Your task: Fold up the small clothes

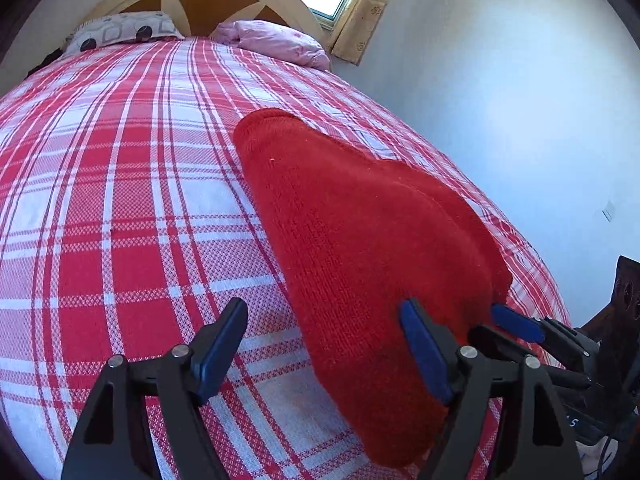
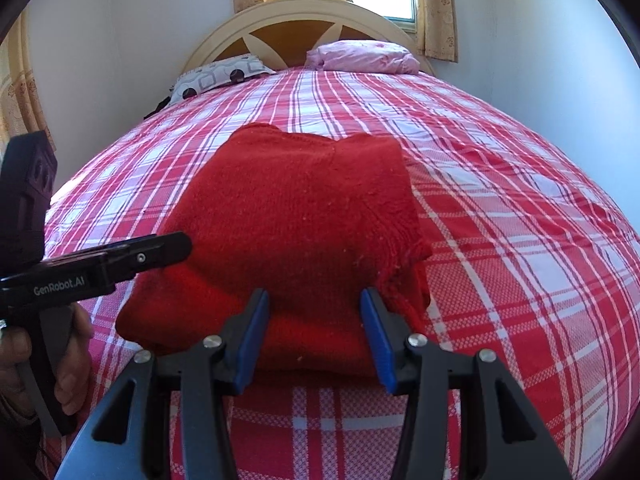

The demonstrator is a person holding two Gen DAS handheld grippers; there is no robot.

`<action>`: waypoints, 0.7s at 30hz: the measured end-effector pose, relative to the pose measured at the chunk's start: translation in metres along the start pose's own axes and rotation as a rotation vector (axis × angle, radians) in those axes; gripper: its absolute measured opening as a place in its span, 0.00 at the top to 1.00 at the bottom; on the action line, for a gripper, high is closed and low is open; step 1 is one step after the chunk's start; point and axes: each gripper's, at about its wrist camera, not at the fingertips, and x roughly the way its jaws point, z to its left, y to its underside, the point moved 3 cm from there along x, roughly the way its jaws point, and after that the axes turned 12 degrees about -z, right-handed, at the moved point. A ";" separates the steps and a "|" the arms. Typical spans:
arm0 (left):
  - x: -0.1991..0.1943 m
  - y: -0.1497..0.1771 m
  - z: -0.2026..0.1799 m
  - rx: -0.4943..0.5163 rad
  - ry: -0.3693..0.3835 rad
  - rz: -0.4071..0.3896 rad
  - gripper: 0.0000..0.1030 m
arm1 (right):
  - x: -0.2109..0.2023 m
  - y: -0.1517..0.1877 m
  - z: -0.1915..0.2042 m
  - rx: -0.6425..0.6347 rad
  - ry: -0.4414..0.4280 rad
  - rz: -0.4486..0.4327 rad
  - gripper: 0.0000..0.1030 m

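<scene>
A red knitted garment (image 2: 296, 220) lies folded into a thick stack on the plaid bed cover; it also shows in the left wrist view (image 1: 352, 248). My right gripper (image 2: 314, 336) is open, its blue pads standing at the near edge of the stack with nothing between them. My left gripper (image 1: 324, 348) is open beside the garment's left edge, its right finger (image 1: 424, 356) lying over the cloth. In the right wrist view the left gripper (image 2: 160, 250) reaches to the garment's left side. The right gripper's tips (image 1: 516, 322) show at the garment's right corner.
The red and white plaid bed cover (image 2: 520, 240) fills both views. A patterned pillow (image 2: 218, 76) and a pink pillow (image 2: 364, 58) lie against the cream headboard (image 2: 304, 20). White walls stand close on both sides, with a curtained window behind.
</scene>
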 end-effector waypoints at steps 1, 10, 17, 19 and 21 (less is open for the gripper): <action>0.000 0.000 0.000 -0.003 0.001 0.001 0.22 | 0.000 -0.001 -0.001 -0.001 -0.008 0.009 0.51; -0.011 -0.015 -0.014 0.066 -0.055 -0.029 0.22 | -0.028 -0.035 -0.033 0.064 0.006 -0.050 0.33; -0.010 -0.056 -0.006 0.011 -0.024 -0.075 0.22 | -0.012 -0.074 -0.074 0.218 -0.036 -0.090 0.31; 0.010 -0.057 0.001 -0.012 -0.030 -0.026 0.22 | 0.002 -0.079 -0.079 0.248 -0.065 -0.064 0.31; 0.025 -0.055 0.007 -0.030 -0.032 0.016 0.22 | 0.020 -0.080 -0.082 0.302 -0.117 -0.023 0.31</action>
